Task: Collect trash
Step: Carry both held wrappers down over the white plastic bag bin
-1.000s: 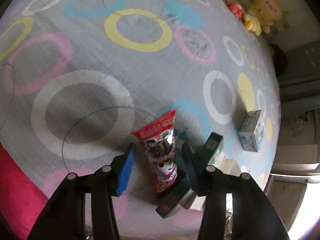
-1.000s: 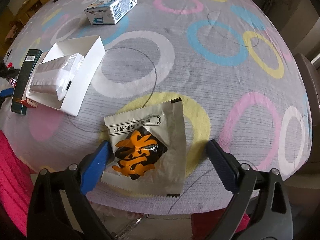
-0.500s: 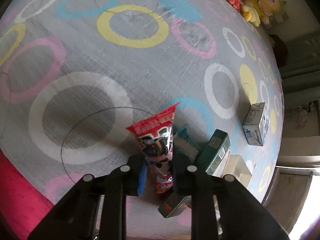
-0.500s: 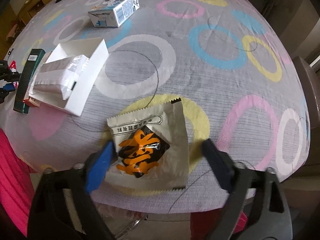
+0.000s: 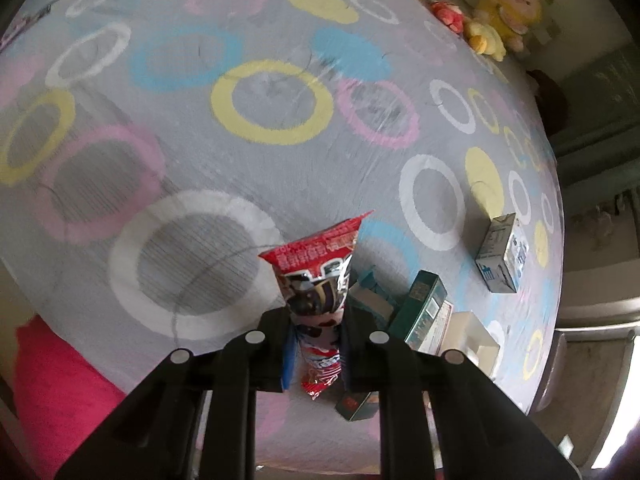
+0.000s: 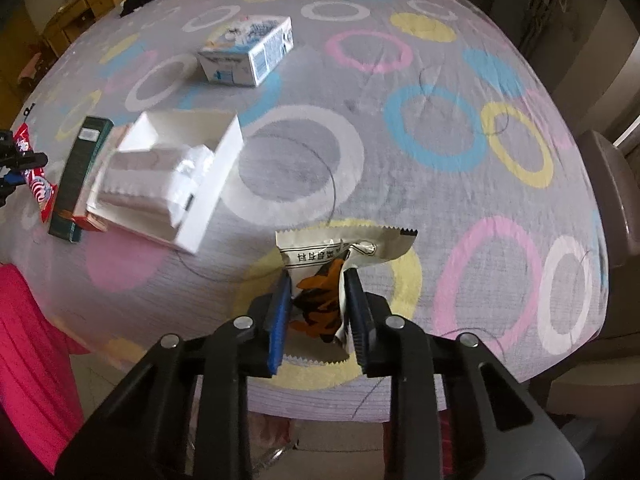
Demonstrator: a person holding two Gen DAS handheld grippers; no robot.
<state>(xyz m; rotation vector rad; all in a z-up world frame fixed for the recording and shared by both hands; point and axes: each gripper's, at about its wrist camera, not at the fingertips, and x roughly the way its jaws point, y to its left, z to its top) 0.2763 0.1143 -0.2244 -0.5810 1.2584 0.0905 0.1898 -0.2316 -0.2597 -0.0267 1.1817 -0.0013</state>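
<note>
Writing on both wrappers, too blurred to read: white characters across the red snack wrapper [image 5: 320, 280], a boxed line of dark characters on the white sachet [image 6: 340, 256] above its orange print. Left gripper [image 5: 318, 344] at lower centre, pointing steeply down, clamped on the red wrapper's lower half. Right gripper [image 6: 320, 312] at lower centre, equally steep, jaws closing with the crumpled sachet pressed between them. Milk carton [image 6: 248, 54] upper left, print illegible; open white box [image 6: 180, 172] beside a dark green box [image 6: 82, 168].
</note>
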